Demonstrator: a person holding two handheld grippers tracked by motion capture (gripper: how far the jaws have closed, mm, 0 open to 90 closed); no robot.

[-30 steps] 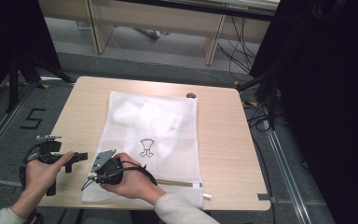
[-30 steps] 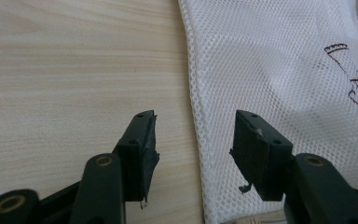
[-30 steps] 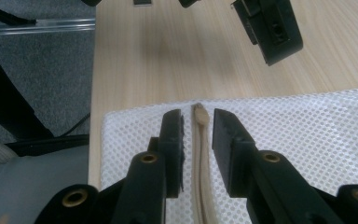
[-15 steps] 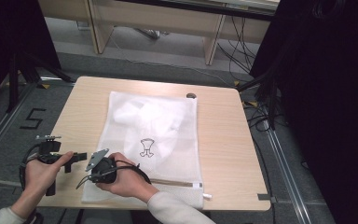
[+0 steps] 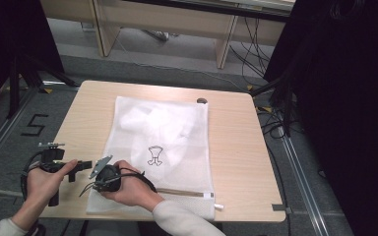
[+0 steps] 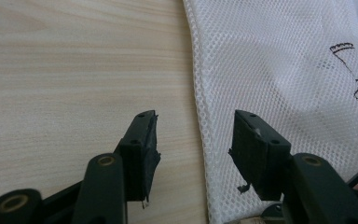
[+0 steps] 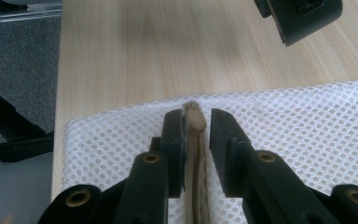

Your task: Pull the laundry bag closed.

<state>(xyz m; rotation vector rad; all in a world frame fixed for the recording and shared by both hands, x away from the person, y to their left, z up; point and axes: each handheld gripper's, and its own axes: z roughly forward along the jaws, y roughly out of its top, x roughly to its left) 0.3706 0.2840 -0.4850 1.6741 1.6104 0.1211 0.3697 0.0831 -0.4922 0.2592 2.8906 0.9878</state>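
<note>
Right gripper (image 7: 196, 122) down at the near left corner of the white mesh laundry bag (image 5: 162, 142), jaws narrow and just been closing, the tan zipper end (image 7: 195, 120) standing between them; left pad against the zipper tape, a thin gap showing on the other side, so not clearly pinched yet. Rest of the zipper (image 7: 196, 196) running back between the jaws and cut off at the bottom of the right gripper view. In the high view, right gripper (image 5: 98, 173) mostly covered by the hand (image 5: 128, 186) and its grey plate, fingertips hard to make out there. Left gripper (image 6: 195, 135) just beside it, jaws wide apart with nothing gripped, straddling the left hem of the bag: one jaw over bare wood, the other over mesh; whether the pads touch the surface cannot be told. One left jaw also poking into the top right of the right gripper view, blurred and cut off. Left gripper (image 5: 81, 166) in the high view at the near left edge of the desk (image 5: 231, 147), hand (image 5: 44, 181) wrapped round it, cable looping off the edge. Bag lying flat, lengthwise from the near edge toward the far edge, nearer the left side, small black drawing (image 5: 155, 155) printed on it; something pale bunched inside the far half, shape unclear through the mesh. Near right corner of the bag with a small white tab (image 5: 218, 206) close to the near edge. Small dark round spot (image 5: 202, 101) at the far edge, too small to identify.
</note>
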